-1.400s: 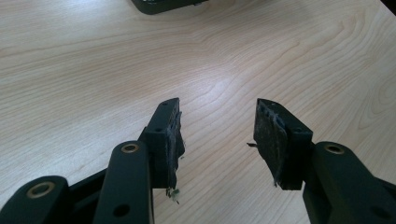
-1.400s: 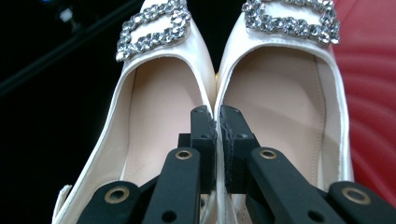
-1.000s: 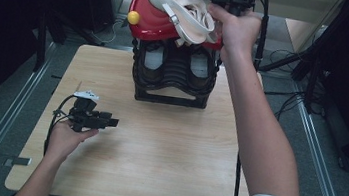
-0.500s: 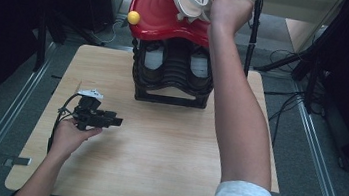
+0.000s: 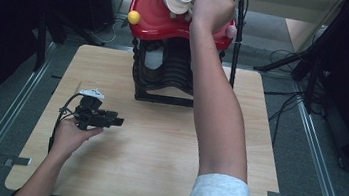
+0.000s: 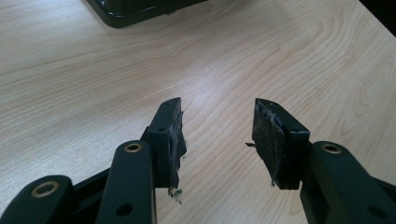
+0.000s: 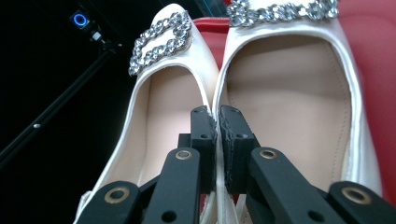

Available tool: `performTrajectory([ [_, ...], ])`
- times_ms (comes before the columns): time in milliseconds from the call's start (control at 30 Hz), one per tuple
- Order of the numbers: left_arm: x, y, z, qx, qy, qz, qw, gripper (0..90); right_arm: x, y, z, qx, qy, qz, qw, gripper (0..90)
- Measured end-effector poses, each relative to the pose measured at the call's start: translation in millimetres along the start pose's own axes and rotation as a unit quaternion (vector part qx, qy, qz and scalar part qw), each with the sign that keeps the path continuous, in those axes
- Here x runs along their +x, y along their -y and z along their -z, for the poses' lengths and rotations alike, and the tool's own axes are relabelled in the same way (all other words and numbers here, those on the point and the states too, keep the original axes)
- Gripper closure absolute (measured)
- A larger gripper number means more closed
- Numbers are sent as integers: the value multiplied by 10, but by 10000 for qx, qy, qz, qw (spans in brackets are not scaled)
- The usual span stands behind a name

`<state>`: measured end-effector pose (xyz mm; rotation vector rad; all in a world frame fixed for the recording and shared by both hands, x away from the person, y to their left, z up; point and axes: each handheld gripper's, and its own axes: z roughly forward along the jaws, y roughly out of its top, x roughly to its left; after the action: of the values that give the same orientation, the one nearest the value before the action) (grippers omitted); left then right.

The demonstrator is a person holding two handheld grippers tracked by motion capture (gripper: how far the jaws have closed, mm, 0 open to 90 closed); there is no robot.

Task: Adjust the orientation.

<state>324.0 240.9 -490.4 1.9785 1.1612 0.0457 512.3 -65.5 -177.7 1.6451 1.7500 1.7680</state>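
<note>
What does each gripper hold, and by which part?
The right gripper pinches the two white shoes together by their adjoining inner side edges. The left gripper holds nothing.

a black rack (image 5: 164, 79) stands on the wooden table (image 5: 155, 156).

My table (image 5: 153, 176) is a light wood-grain top on a grey floor. At its far edge stands a black ribbed rack (image 5: 165, 74), and its dark base (image 6: 140, 9) pokes into the top of my left gripper view. Above the rack sits a glossy red thing (image 5: 157, 18) with a yellow ball (image 5: 133, 17) on one side and a pinkish one (image 5: 231, 31) on the other. Black stands and loose cables (image 5: 288, 61) trail off to the right, and metal rails (image 5: 2, 127) run along both sides.
</note>
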Motion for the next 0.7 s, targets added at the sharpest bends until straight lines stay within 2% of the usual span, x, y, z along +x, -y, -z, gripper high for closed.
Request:
performTrajectory([
  [333, 3, -3, -6, 22, -27, -1, 10000, 537, 36, 59, -83, 95, 100, 50, 9999, 853],
  [400, 1, -2, -7, 14, -24, 12, 10000, 537, 41, 58, -85, 148, 114, 131, 9997, 838],
  [500, 0, -3, -9, 20, -32, -7, 10000, 537, 82, 58, -83, 211, 206, 378, 9988, 831],
  [633, 0, -4, -12, 7, -49, -6, 10000, 537, 80, 40, -42, 87, -22, 304, 9995, 830],
  [700, 0, -5, -9, 24, -40, -26, 10000, 537, 79, 22, -23, 108, -57, 308, 9995, 825],
])
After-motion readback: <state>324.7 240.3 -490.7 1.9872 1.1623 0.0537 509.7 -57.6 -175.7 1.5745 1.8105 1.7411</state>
